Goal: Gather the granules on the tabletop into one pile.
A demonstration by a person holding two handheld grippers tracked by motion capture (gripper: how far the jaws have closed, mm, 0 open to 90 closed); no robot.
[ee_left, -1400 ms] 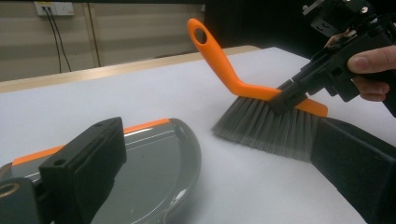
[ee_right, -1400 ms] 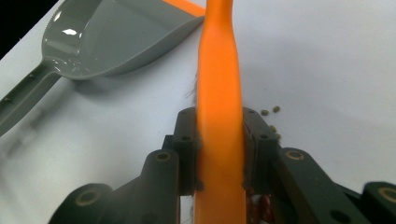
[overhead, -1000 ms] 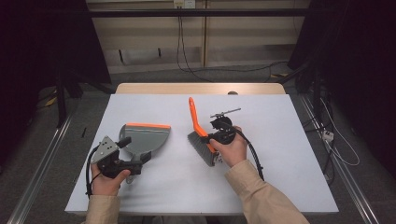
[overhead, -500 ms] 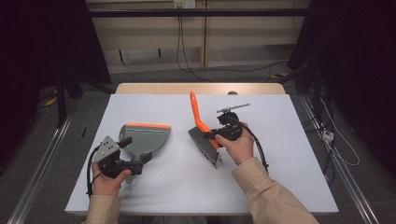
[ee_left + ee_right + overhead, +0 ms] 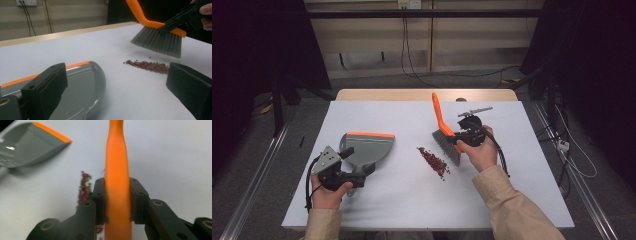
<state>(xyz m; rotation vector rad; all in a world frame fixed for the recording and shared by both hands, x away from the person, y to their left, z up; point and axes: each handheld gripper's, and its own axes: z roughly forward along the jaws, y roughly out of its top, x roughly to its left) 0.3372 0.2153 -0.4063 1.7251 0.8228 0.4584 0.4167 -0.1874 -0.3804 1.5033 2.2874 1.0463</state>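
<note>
The right gripper (image 5: 460, 139) has carried the brush (image 5: 445, 135) up and away from the table's near side, toward the far right. A second ago its bristles rested on the table over the spot where the red crumbs (image 5: 433, 161) lie; now the bristles hang clear above the surface, just beyond them, and the little heap, hidden before under the brush, lies uncovered in a short line

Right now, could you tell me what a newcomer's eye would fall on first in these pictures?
The bright orange-handled brush, clamped in the right claw, hangs over the white table right of centre. Just left of its bristles lies a small streak of red grains. Farther left sits the grey dustpan, its orange edge toward the far side.
</note>
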